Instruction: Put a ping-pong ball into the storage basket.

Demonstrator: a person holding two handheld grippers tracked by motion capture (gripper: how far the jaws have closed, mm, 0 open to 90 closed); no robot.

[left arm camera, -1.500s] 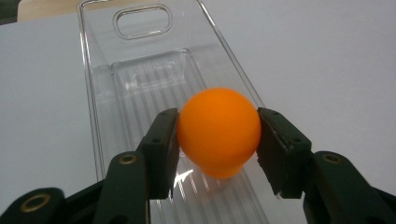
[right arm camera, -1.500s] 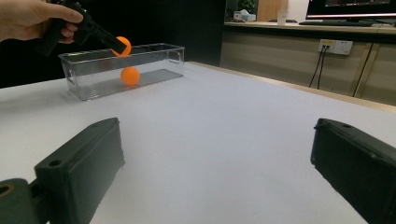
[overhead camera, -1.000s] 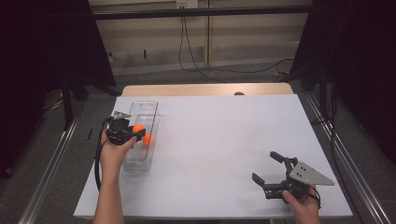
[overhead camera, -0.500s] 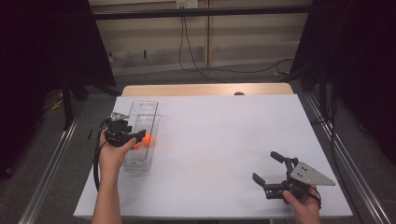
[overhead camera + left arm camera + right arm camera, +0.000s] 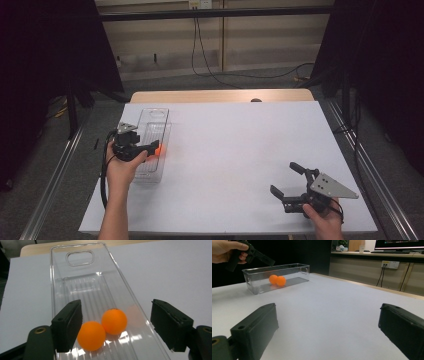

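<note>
Two orange balls (image 5: 114, 321) (image 5: 91, 335) lie touching on the ribbed floor of a clear plastic bin (image 5: 82, 285) at the table's left. My left gripper (image 5: 116, 315) hovers just above them; its jaws have just been opening and stand apart, with no ball pressed between the pads. From above, the left gripper (image 5: 151, 148) reaches over the bin (image 5: 154, 122) with an orange glow (image 5: 158, 149) at its tips. My right gripper (image 5: 286, 179) rests open near the front right edge, nothing between its fingers. It looks across at the bin (image 5: 294, 271) and both balls (image 5: 277, 280).
A white sheet (image 5: 240, 140) covers the table; a wooden strip (image 5: 220, 95) shows at its far edge. Metal rails run along both sides. Cables hang on the far wall. The hand holding the left gripper (image 5: 249, 252) is above the bin's near end.
The left gripper's jaws have spread and let go of an orange ball, which now lies in the bin beside the other one. The right gripper has stayed put.
</note>
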